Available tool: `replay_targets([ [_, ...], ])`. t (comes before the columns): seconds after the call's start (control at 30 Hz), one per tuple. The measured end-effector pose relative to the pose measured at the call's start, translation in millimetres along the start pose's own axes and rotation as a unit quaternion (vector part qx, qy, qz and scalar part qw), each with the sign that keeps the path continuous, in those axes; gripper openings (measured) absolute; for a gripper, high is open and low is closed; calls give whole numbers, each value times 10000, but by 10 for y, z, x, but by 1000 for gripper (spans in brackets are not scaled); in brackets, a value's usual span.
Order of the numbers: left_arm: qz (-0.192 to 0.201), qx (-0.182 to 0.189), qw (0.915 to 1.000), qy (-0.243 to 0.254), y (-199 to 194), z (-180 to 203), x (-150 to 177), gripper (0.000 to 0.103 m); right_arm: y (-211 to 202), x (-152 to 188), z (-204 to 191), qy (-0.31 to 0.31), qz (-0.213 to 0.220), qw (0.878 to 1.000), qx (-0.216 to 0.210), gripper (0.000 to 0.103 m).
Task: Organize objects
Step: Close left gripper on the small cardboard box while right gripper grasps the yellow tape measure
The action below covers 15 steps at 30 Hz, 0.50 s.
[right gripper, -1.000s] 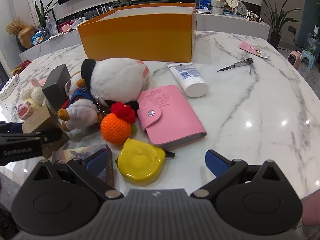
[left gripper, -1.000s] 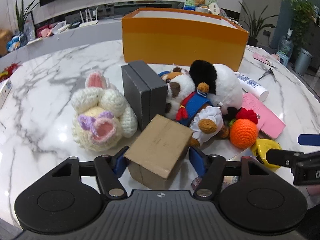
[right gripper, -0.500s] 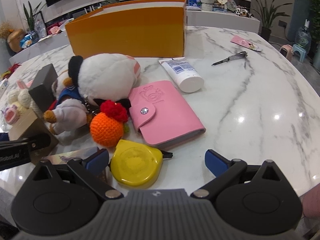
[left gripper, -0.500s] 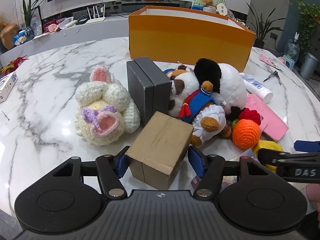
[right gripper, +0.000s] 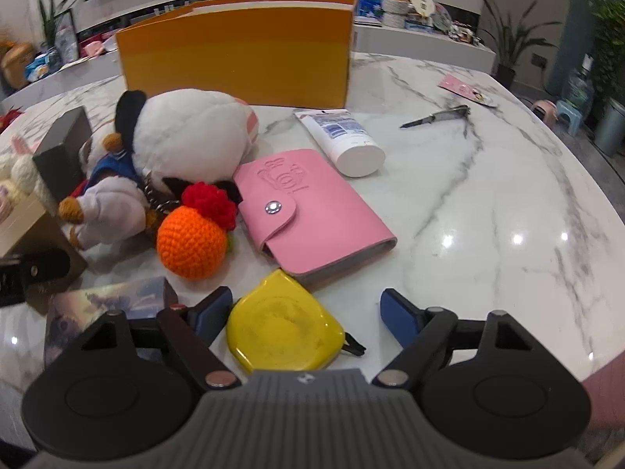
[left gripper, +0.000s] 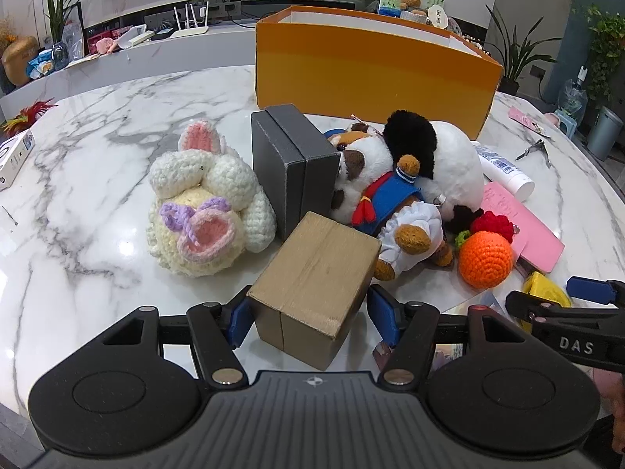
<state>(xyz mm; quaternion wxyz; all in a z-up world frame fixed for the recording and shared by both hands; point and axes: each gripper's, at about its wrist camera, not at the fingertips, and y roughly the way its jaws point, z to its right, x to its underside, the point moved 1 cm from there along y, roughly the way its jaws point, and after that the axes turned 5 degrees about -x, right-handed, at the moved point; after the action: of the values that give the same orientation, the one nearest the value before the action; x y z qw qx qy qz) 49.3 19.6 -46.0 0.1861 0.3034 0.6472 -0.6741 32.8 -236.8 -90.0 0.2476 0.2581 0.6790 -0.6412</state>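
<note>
My left gripper (left gripper: 310, 314) is shut on a brown cardboard box (left gripper: 312, 283) and holds it off the marble table. Behind it lie a crocheted bunny (left gripper: 203, 211), a dark grey box (left gripper: 293, 168), a plush panda with a sailor doll (left gripper: 406, 179) and a crocheted orange (left gripper: 484, 260). My right gripper (right gripper: 302, 314) is open around a yellow tape measure (right gripper: 283, 322), which lies between its jaws, nearer the left one. A pink card wallet (right gripper: 308, 211) lies just beyond. An open orange box (right gripper: 238, 62) stands at the back.
A white tube (right gripper: 343, 136) and a nail clipper (right gripper: 437, 117) lie to the right of the wallet. A printed booklet (right gripper: 105, 305) lies left of the tape measure. A small white carton (left gripper: 13, 156) sits at the table's left edge. The table edge curves round at the right.
My left gripper has lifted the cardboard box slightly and pulled back. My right gripper has moved forward and left, so the yellow tape measure now sits between its jaws.
</note>
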Motion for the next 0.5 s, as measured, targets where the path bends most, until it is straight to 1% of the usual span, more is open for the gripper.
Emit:
replay_targets([
  [0.2, -102, -65, 9999, 1, 35, 22, 26, 73, -104, 187, 38, -325, 280, 9987, -291, 87],
  [0.3, -119, -50, 9999, -48, 38, 16, 28, 73, -132, 234, 72, -536, 381, 9967, -486, 86],
  [0.37, -128, -38, 9999, -82, 40, 14, 26, 73, -144, 230, 88, -607, 409, 9959, -535, 82],
  [0.47, -133, -53, 9999, -53, 47, 18, 30, 73, -149, 205, 89, -691, 433, 9946, -641, 68],
  [0.5, -135, -59, 9999, -41, 50, 23, 30, 73, -148, 198, 76, -758, 431, 9939, -671, 65],
])
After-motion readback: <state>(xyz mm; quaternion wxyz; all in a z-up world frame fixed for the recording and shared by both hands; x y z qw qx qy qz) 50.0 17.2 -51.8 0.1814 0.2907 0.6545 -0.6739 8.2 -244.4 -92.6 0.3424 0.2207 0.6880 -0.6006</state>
